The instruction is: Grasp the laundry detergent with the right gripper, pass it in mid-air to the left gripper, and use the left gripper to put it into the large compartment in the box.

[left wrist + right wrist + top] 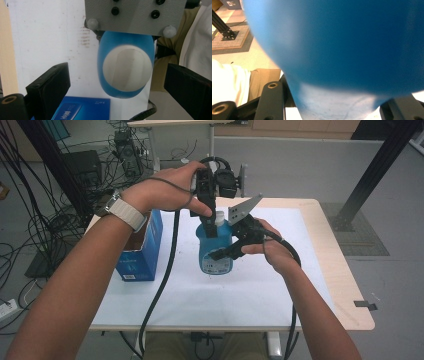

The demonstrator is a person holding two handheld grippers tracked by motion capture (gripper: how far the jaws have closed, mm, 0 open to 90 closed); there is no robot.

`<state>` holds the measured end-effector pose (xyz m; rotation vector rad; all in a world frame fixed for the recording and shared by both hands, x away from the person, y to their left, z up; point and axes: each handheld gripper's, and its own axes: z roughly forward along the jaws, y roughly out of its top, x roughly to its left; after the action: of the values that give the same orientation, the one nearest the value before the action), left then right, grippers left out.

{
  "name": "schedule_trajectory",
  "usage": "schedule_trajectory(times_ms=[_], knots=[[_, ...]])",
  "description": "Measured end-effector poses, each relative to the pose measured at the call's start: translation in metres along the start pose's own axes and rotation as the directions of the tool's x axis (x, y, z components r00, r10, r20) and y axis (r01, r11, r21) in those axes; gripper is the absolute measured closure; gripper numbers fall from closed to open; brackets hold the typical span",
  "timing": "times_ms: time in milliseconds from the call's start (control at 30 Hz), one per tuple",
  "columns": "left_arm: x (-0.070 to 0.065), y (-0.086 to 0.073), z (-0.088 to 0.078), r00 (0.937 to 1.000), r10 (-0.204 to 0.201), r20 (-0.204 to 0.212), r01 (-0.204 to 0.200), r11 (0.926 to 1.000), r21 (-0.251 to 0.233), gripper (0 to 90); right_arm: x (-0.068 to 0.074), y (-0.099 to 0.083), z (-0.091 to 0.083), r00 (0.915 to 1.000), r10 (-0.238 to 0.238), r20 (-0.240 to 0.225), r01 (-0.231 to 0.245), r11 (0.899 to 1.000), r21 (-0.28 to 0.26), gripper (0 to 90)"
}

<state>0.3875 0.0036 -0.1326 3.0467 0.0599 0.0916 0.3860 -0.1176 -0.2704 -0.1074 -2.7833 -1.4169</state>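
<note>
High view: unreadable label on blue bottle (215,251).

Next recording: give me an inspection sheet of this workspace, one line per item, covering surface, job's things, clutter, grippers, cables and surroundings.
Surface: light wooden table covered by a white sheet.
Job's things: blue bottle with a white cap, upright on the sheet.
Clutter: open blue box at the sheet's left edge.
Grippers: right gripper shut on the blue bottle's body from the side; left gripper points down over the cap, its jaws standing wide either side of it in the left gripper view, not pressing.
Cables: a black cable trails from each gripper off the near edge; tangled leads on the floor, far left.
Surroundings: grey floor, black frame posts, equipment at the back.
</note>
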Motion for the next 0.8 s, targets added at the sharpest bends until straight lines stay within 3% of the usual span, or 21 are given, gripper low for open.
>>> schedule_trajectory(times_ms=[800], knots=[[-0.0005, -0.0009, 0.0001, 1.0000, -0.003, -0.005, 0.003, 1.0000, -0.002, 7.4, 0.0002, 0.0004, -0.0005, 1.0000, -0.006, 0.003, 0.006, 1.000, -0.002, 44.5]])
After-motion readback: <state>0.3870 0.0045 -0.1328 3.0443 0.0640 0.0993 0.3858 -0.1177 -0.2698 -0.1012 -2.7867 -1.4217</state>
